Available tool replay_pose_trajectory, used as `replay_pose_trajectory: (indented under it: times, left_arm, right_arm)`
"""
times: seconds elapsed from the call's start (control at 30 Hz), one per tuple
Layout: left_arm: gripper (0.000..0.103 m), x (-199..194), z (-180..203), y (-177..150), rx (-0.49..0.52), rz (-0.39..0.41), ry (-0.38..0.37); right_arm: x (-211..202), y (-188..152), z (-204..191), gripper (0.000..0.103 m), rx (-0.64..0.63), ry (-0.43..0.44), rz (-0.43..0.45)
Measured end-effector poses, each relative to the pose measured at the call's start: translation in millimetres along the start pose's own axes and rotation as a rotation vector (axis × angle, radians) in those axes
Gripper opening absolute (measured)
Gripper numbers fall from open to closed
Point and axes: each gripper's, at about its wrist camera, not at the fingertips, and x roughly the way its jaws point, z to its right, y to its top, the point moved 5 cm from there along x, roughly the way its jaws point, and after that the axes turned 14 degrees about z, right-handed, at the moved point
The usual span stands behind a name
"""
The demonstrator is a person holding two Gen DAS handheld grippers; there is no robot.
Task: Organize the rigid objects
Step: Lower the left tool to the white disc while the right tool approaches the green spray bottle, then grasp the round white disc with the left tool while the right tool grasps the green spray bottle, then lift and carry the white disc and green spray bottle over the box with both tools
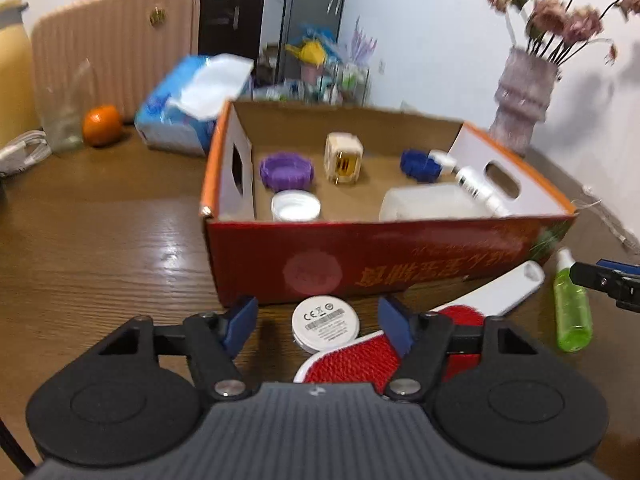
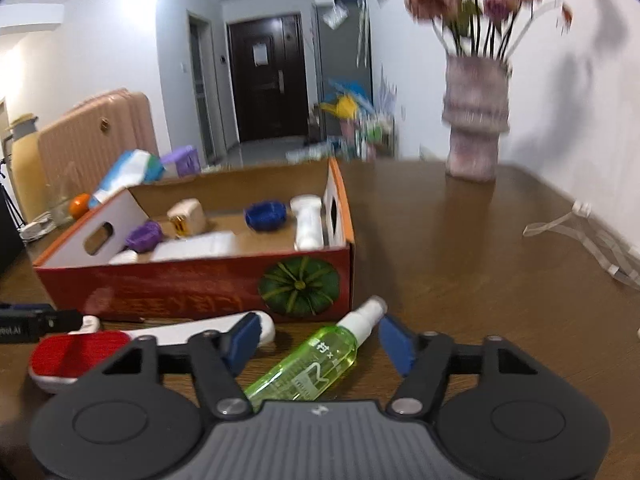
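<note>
Blue-padded fingers (image 1: 244, 320) of the left gripper (image 1: 318, 322) stand apart and grip nothing; between them, on the brown wooden table (image 1: 100, 240), lies a flat round white disc with a printed label (image 1: 325, 322), untouched by either pad. Partly under that disc and just in front of the red cardboard box (image 1: 360, 256) lies a red-faced lint brush with a white plastic handle (image 1: 360, 356), its handle running toward the box's right-hand corner.

Right gripper (image 2: 314, 340): jaws likewise apart, straddling a translucent green spray bottle with a white nozzle (image 2: 316, 360). The bottle lies on its side just in front of the box, nozzle toward it, and neither pad presses on it.

Inside the box, already stowed: a purple ribbed ring (image 1: 286, 170), a white jar lid (image 1: 295, 206), a cream cube-shaped plug adapter (image 1: 344, 156), a blue ribbed ring (image 1: 418, 164), a white tube (image 1: 476, 186) and a translucent white container (image 1: 428, 202).

Step in hand, as judged: both grippers set for pickup of the last items outside the box. Next move calls for each pair of fingers to close squarely on its item (the disc is thin and low, the bottle round and liable to roll), then lift over the box's front wall.
</note>
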Motion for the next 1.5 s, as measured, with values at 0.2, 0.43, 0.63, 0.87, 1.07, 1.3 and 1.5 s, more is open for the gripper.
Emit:
replay_pose_trajectory:
  times: [0.2,0.43,0.63,0.87,1.07,1.3,1.5]
  left_arm:
    - [0.066,17.1,1.4,-4.6,0.039,0.001,-0.007]
    - [0.035,14.3,7.6,-7.9,0.102,0.024,0.0]
    - [0.034,8.2,3.1,-9.3,0.089,0.026,0.001]
    - [0.001,-15.6,4.0,-6.6,0.1,0.1,-0.017]
    - [0.003,-35.8,-11.8,-10.9,0.035,0.103,0.027]
    - [0.052,-30.1,-21.1,-14.7,-0.039,0.042,-0.026]
    - [0.052,-17.9,4.2,-19.9,0.114,0.0,-0.032]
  right_arm:
    - [24.3,-18.5,2.6,0.054,0.022,0.022,-0.071]
    - [20.3,-21.9,-1.5,0.041,-0.02,0.031,-0.087]
    - [10.9,-24.0,9.6,0.033,-0.046,-0.008,-0.089]
    - [-1.5,-28.6,3.5,0.031,-0.074,0.013,-0.076]
    - [-25.9,-29.4,-0.5,0.031,-0.051,0.019,-0.037]
    - [-50.6,-38.2,-3.4,0.031,-0.035,0.036,-0.034]
    - [-54.4,-39.8,-9.1,0.031,-0.033,0.051,-0.028]
